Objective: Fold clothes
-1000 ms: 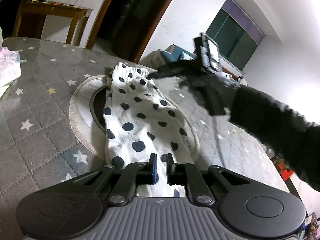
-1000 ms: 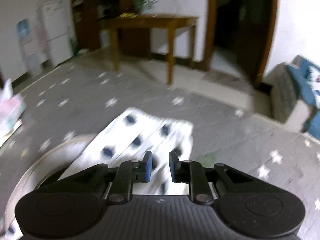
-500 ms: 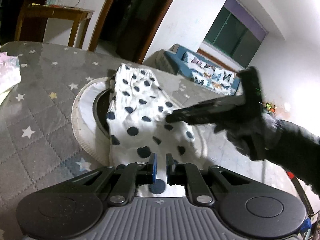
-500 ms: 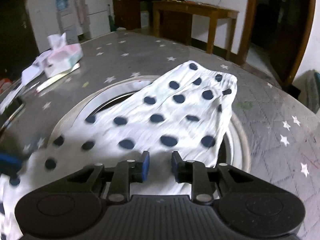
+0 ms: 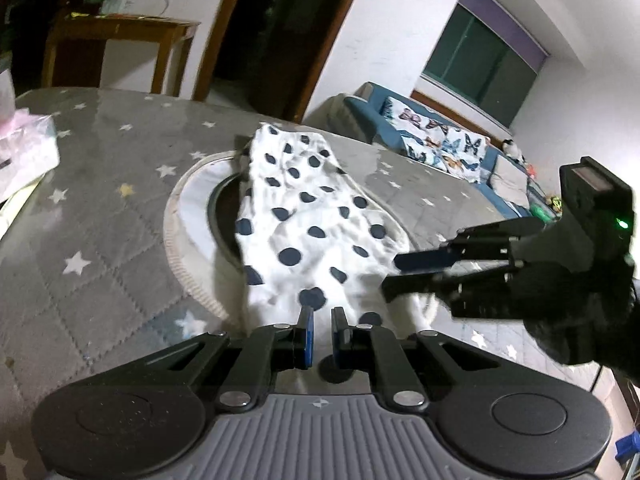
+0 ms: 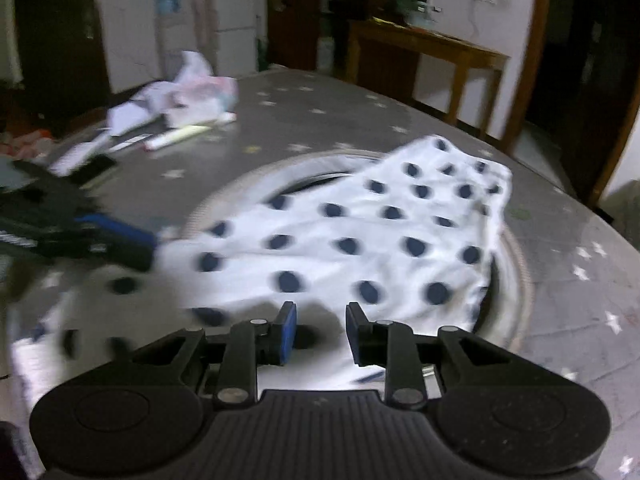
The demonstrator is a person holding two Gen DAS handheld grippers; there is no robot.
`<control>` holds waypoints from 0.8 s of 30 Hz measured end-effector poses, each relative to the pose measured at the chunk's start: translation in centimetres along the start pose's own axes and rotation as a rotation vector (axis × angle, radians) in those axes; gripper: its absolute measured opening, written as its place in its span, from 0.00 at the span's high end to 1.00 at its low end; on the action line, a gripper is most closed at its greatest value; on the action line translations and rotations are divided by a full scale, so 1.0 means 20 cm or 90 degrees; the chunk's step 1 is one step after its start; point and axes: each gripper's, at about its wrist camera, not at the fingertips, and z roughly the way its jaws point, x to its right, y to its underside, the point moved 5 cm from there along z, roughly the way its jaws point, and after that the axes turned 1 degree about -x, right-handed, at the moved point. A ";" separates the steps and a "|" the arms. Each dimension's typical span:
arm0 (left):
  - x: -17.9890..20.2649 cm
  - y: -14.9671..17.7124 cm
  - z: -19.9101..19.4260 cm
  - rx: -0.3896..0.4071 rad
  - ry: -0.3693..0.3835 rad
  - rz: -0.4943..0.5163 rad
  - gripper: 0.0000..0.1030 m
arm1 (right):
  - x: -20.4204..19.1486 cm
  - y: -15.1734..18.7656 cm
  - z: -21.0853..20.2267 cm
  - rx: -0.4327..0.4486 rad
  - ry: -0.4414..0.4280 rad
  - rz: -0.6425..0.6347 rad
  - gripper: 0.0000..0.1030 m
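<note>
The polka-dot garment [image 5: 308,220] lies across a round mat [image 5: 188,216] on the starred tablecloth [image 5: 100,248]. The left gripper [image 5: 320,334] pinches its near hem; the right gripper [image 6: 320,330] stands spread, empty. Risk: the thin pinch could slip, and dragging could bunch the cloth.

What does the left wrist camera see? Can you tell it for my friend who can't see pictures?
A white cloth with dark blue dots lies across a round ring on a grey star-patterned cover. The left gripper sits at the cloth's near edge, fingers nearly closed. The right gripper reaches in from the right, fingertips at the cloth's edge.
</note>
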 end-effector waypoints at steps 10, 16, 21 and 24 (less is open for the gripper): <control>-0.02 0.09 0.04 -0.037 -0.020 0.017 0.90 | -0.22 0.14 0.00 -0.021 -0.028 -0.038 0.74; 0.06 0.08 -0.06 -0.009 0.004 0.037 0.90 | -0.28 0.11 -0.12 0.012 -0.031 -0.036 0.74; 0.09 0.14 -0.02 -0.031 0.002 0.055 0.90 | -0.36 0.16 -0.15 0.008 -0.055 -0.050 0.74; 0.07 0.17 0.00 -0.046 -0.008 0.052 0.90 | -0.39 0.21 -0.12 -0.009 -0.045 -0.058 0.74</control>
